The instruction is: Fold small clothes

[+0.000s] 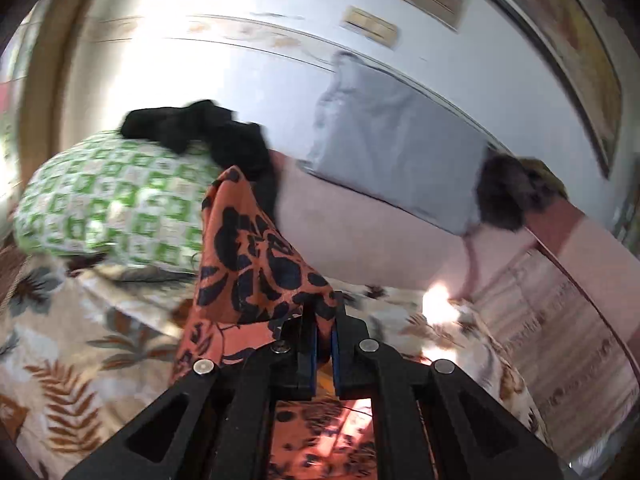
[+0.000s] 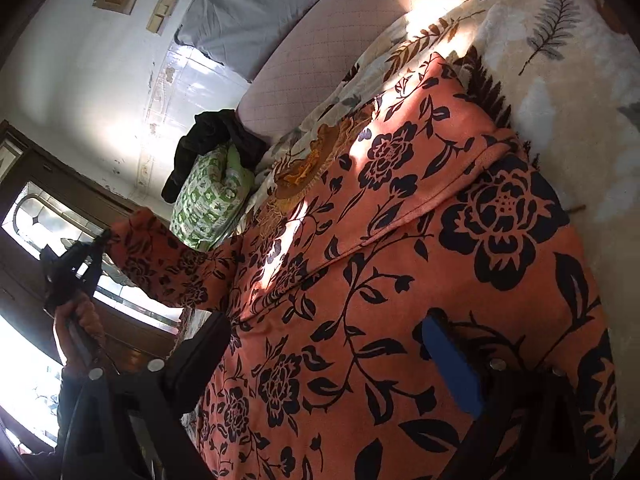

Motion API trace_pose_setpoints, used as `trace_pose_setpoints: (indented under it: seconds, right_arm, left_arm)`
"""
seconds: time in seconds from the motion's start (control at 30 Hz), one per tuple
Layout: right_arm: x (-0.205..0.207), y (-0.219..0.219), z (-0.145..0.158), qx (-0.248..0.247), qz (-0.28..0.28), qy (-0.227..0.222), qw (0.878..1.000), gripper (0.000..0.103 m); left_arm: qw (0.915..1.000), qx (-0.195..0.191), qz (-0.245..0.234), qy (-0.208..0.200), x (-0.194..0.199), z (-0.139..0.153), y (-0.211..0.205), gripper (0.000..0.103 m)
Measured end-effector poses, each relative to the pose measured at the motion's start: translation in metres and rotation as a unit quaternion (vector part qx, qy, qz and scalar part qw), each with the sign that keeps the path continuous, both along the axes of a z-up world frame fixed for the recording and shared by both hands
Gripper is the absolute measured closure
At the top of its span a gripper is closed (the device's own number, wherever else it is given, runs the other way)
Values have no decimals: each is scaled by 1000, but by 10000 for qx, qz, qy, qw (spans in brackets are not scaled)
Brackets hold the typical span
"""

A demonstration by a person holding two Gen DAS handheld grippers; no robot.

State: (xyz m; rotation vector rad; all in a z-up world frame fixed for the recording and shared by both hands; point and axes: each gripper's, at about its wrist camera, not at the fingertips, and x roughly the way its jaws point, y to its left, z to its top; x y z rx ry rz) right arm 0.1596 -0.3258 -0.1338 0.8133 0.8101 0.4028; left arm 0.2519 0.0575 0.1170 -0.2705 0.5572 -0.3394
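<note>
An orange garment with black flowers [image 2: 400, 240] lies spread on the bed. My left gripper [image 1: 324, 314] is shut on an edge of this garment [image 1: 256, 256], and the cloth rises in a peak in front of the jaws. In the right wrist view the left gripper [image 2: 102, 240], held by a hand [image 2: 80, 320], lifts a sleeve of the garment off to the left. My right gripper [image 2: 328, 356] hovers over the garment's body. Its jaws stand wide apart, with the blue pad [image 2: 452, 364] on the right finger showing. Nothing is pinched between them.
A leaf-patterned blanket [image 1: 72, 344] covers the bed. A green-and-white checked pillow [image 1: 112, 200] with black clothes [image 1: 200, 128] on it lies at the head, beside a grey pillow [image 1: 392, 152] on a pink sheet [image 1: 352, 232]. A glass-paned door [image 2: 52, 216] stands at the left.
</note>
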Motion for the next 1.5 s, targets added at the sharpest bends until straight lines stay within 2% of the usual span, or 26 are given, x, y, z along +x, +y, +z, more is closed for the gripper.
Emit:
trace_pose_setpoints:
  seconds: [0.03,0.07,0.1,0.13,0.2,0.23,0.27,0.33,0.47,0.53,0.63,0.7,0.77,0.83,0.93,1.07,1.17,1.2,1.23,1.3,1.33,1.37,1.43,1.5]
  right_arm:
    - [-1,-2,0,38,-34,1,10000,5]
    - [-2,-4,1,67,-74,-1,10000,5]
    - [-3,-6,2,84,-119,-12,9999,5]
    - [-4,-8,2,105,-156,-29,9998,5]
    - [-5,-11,3,140,-219,-54,9996,5]
    - [-6,-13,4,144,-247,-71,9996,5]
    - [-8,-15,5,160,-269,-93,9995,5]
    - [-10,-20,8,173,-343,-134,9992,5]
    - [-12,-27,18,272,-458,-179,9984,5]
    - [-9,-33,26,518,-506,-218,9971,5]
    - [10,-40,37,644,-655,-170,9956,5]
    - [32,-46,35,951,-758,-28,9926,5]
    - [53,-53,21,1237,-1019,427,9862,5]
    - [71,-55,9,1330,-1125,749,9819,5]
    - [83,-53,-5,1508,-1262,1000,9754,5]
    - [92,-50,-15,1380,-1455,1154,9729,5]
    - [96,-50,-11,1168,-1646,1128,9729,7]
    - [97,-50,-11,1048,-1735,1140,9726,10]
    - [99,-50,-11,890,-1779,1187,9728,18]
    - [105,-47,-14,565,-1786,1352,9730,50]
    - [108,-46,-17,474,-1771,1450,9723,80]
    - [109,-45,-17,391,-1757,1485,9724,86]
    - [105,-41,-2,36,-1695,1265,9774,94]
    - [94,-32,23,-459,-1601,880,9821,94]
  left_arm:
    - [9992,105,-379,47,0,-5,-34,96]
    - [9964,272,-778,216,2,-18,-67,76]
    - [9896,570,-1199,550,5,-36,-99,33]
    - [9816,903,-1466,825,4,-57,-122,17]
    - [9663,1441,-1744,1228,-3,-100,-146,17]
    - [9616,1632,-1703,1402,-5,-118,-145,17]
    - [9610,1706,-1565,1510,-9,-131,-134,17]
    - [9668,1630,-1167,1587,-12,-145,-100,17]
    - [9747,1499,-24,1657,-9,-158,-15,17]
    - [9724,1401,451,1810,-3,-174,21,17]
    - [9684,1238,878,1978,3,-195,57,17]
    - [9683,1090,960,2032,4,-207,69,17]
    - [9685,934,981,2088,3,-214,73,17]
    - [9691,775,987,2123,2,-220,80,17]
    - [9717,621,993,2053,-2,-220,87,17]
    - [9721,319,1122,2034,-1,-215,97,17]
    - [9684,509,1006,2226,8,-224,89,17]
    - [9652,698,997,2317,12,-231,86,17]
    - [9631,914,1019,2319,14,-235,82,17]
    - [9613,1225,1055,2231,14,-236,75,17]
    - [9603,1254,1077,2245,15,-236,75,17]
    - [9600,1230,1098,2262,15,-236,76,17]
    - [9597,1221,1135,2262,15,-236,80,18]
    - [9599,1272,1118,2235,15,-237,81,18]
